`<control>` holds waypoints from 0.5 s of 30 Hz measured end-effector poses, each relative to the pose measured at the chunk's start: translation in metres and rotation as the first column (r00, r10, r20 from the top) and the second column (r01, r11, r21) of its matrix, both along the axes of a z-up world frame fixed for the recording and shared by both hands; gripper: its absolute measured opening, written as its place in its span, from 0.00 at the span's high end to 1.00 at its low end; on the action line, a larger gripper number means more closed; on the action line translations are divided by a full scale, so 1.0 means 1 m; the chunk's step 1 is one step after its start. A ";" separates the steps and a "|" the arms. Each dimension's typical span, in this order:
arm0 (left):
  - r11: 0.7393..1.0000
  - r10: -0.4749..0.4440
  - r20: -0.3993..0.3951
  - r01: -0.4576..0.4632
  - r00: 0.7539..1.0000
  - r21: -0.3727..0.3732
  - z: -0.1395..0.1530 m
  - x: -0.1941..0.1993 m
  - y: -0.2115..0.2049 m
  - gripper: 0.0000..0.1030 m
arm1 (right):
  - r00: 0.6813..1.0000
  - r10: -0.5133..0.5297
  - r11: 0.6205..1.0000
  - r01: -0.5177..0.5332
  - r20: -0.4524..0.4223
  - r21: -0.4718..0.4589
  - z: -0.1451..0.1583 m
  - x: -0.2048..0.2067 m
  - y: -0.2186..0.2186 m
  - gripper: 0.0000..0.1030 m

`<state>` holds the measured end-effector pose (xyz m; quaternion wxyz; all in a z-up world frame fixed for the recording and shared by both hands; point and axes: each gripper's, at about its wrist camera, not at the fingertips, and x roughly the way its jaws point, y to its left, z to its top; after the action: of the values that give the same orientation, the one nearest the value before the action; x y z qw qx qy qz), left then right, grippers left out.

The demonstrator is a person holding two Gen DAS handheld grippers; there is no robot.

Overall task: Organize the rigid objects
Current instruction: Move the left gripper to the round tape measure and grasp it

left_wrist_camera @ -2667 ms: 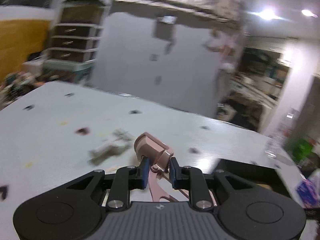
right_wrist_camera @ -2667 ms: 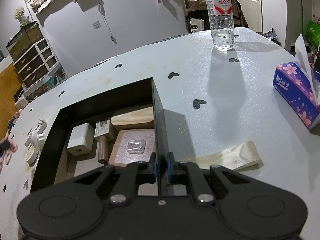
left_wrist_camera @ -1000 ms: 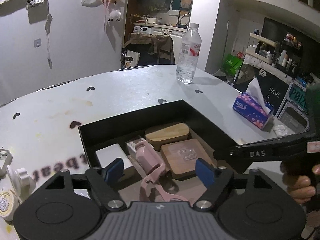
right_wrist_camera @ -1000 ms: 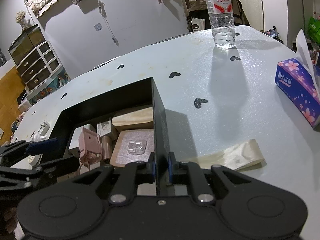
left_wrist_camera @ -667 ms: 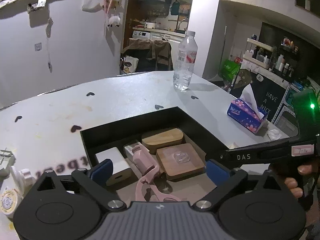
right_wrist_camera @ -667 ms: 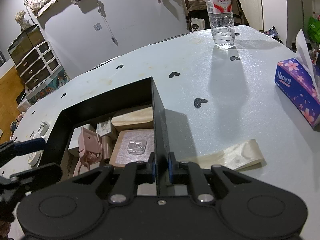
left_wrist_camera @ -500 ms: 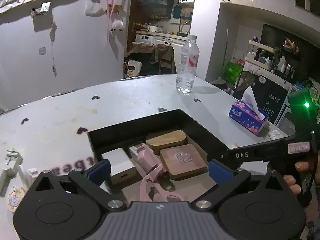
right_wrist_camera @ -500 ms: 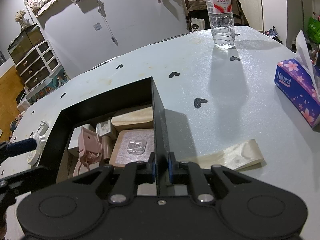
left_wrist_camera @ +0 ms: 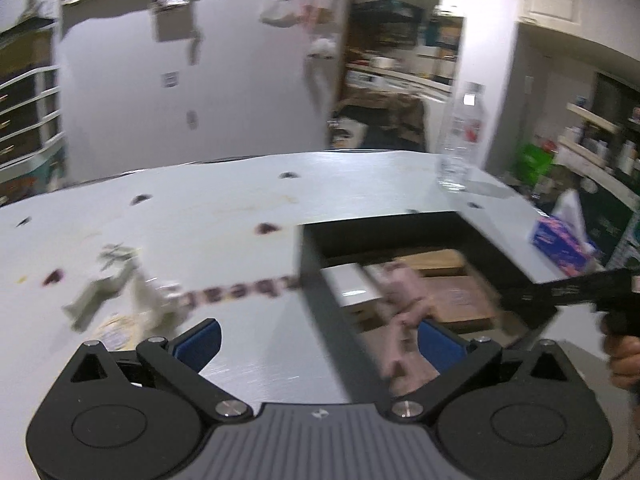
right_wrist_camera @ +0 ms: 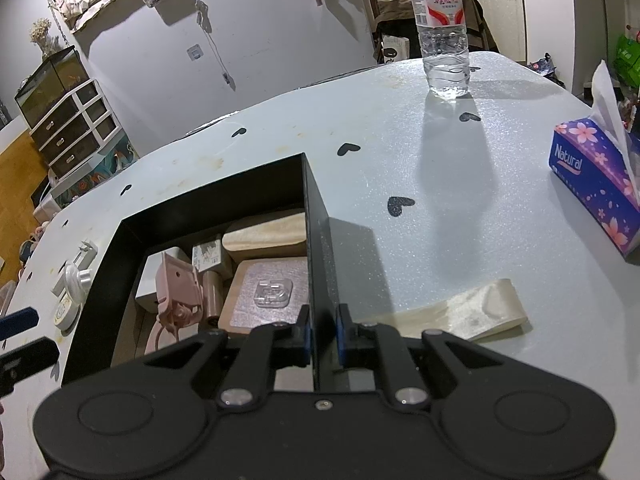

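Observation:
The black box (right_wrist_camera: pixel 316 220) holds a pink clip (right_wrist_camera: pixel 176 288), a white block (right_wrist_camera: pixel 150 280), a pale wooden block (right_wrist_camera: pixel 264 236) and a pink-topped block with a clear hook (right_wrist_camera: pixel 272 292). My right gripper (right_wrist_camera: pixel 322 336) is shut on the box's right wall. My left gripper (left_wrist_camera: pixel 320 338) is open wide and empty, straddling the box's left wall (left_wrist_camera: pixel 324 304); this view is blurred. The pink clip (left_wrist_camera: pixel 400 292) lies loose in the box. Small white items (left_wrist_camera: pixel 116 292) lie on the table to the left. The left gripper's fingertips (right_wrist_camera: pixel 18 320) show at the far left edge.
A water bottle (right_wrist_camera: pixel 442 36) stands at the table's far side. A purple tissue box (right_wrist_camera: pixel 592 184) sits at the right edge, and a pale paper strip (right_wrist_camera: pixel 460 312) lies right of the box. A white knob (right_wrist_camera: pixel 78 278) and a tape roll (right_wrist_camera: pixel 66 310) lie left of the box.
My left gripper opened, left the pink clip in the box and drew back to the left over the box's left wall. The right gripper has not moved.

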<state>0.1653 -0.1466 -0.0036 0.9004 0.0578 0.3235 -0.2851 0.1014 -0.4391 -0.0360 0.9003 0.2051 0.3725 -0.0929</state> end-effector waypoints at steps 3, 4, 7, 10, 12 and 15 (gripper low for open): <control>0.997 0.083 -0.004 -0.083 0.997 0.004 -0.005 0.009 0.017 0.00 | 1.000 0.000 1.000 0.000 -0.002 -0.001 0.000 0.000 0.000 0.88; 0.994 0.113 -0.005 -0.113 0.994 0.003 -0.006 0.013 0.023 0.00 | 1.000 0.000 1.000 0.000 -0.004 -0.002 -0.001 0.000 -0.001 0.88; 0.981 0.192 0.004 -0.192 0.981 0.003 -0.009 0.022 0.038 0.00 | 1.000 0.000 1.000 0.000 -0.008 -0.005 -0.001 0.000 0.000 0.88; 0.964 0.264 0.024 -0.264 0.964 0.010 -0.013 0.032 0.050 0.00 | 1.000 0.000 1.000 0.000 -0.011 -0.008 -0.002 0.000 -0.001 0.88; 0.953 0.302 0.038 -0.303 0.952 0.023 -0.015 0.038 0.056 0.00 | 1.000 -0.001 1.000 0.001 -0.013 -0.011 -0.001 0.000 0.000 0.88; 0.937 0.344 0.068 -0.347 0.936 0.036 -0.019 0.047 0.062 0.00 | 1.000 -0.003 1.000 0.002 -0.017 -0.012 -0.001 0.001 0.001 0.89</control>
<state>0.2122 -0.0846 -0.0227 0.9442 0.0299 0.3079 -0.1130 0.1024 -0.4378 -0.0369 0.8982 0.1995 0.3793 -0.0979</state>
